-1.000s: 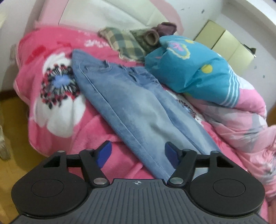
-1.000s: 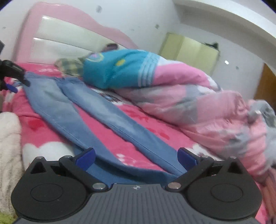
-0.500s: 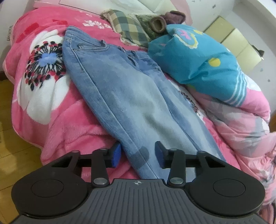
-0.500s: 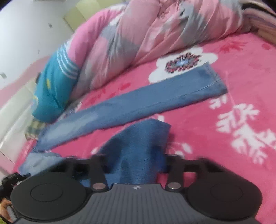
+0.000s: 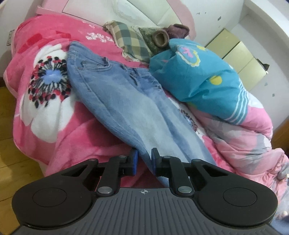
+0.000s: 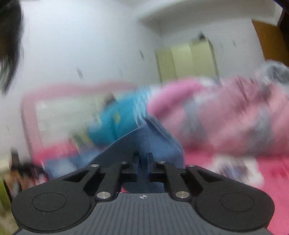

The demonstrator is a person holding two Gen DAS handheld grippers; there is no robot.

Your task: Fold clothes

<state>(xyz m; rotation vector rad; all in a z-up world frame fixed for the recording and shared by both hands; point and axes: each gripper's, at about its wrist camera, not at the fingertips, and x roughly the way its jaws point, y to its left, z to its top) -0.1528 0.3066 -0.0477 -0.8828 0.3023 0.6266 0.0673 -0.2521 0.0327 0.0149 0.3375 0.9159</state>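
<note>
Light blue jeans [image 5: 117,101] lie spread on the pink flowered blanket [image 5: 45,112], waistband at the far end near the pillows. My left gripper [image 5: 144,159] sits at the near edge of one leg, about mid-length; its jaws are closing and the blue pads pinch the denim. The right wrist view is blurred by motion. There my right gripper [image 6: 144,160] is shut on the end of a jeans leg [image 6: 153,141], which rises off the bed as a dark blue fold in front of the fingers.
A bunched blue and pink quilt [image 5: 207,85] lies along the right side of the jeans. A plaid pillow [image 5: 130,39] and rolled clothes lie by the headboard [image 5: 90,7]. Wooden floor [image 5: 10,126] shows past the bed's left edge. Yellow cabinets [image 5: 240,54] stand against the far wall.
My left jaws came together on the near edge of the jeans leg. My right gripper shut on the leg's end, lifted it off the blanket and rolled while swinging across the bed.
</note>
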